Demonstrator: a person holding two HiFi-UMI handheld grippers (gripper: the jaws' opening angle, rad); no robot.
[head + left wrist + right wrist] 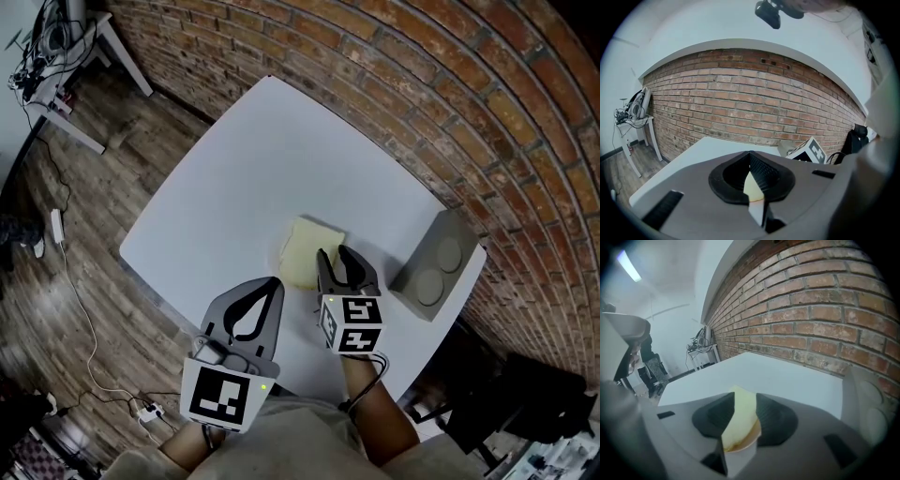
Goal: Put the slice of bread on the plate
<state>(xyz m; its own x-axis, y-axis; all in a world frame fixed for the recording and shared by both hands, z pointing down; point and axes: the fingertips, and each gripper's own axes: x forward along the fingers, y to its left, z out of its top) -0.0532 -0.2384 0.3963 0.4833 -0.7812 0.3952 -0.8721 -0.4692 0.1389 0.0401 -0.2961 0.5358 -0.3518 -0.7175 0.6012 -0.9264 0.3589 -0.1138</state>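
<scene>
The slice of bread (305, 246) sits on the white surface (244, 169), right of centre, with its near edge pinched in the right hand-held gripper (334, 255). It looks light, soft and squashy, so I'd hold it gently by the crust. The left hand-held gripper (273, 283) is pressed together and empty, and there's no plate in sight

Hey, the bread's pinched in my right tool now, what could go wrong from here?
One: the right tool pinches the slice of bread by its near edge only, so the soft slice could sag, tear or slip out. Two: the grey box stands close on the right, and a sideways swing might knock it.
</scene>
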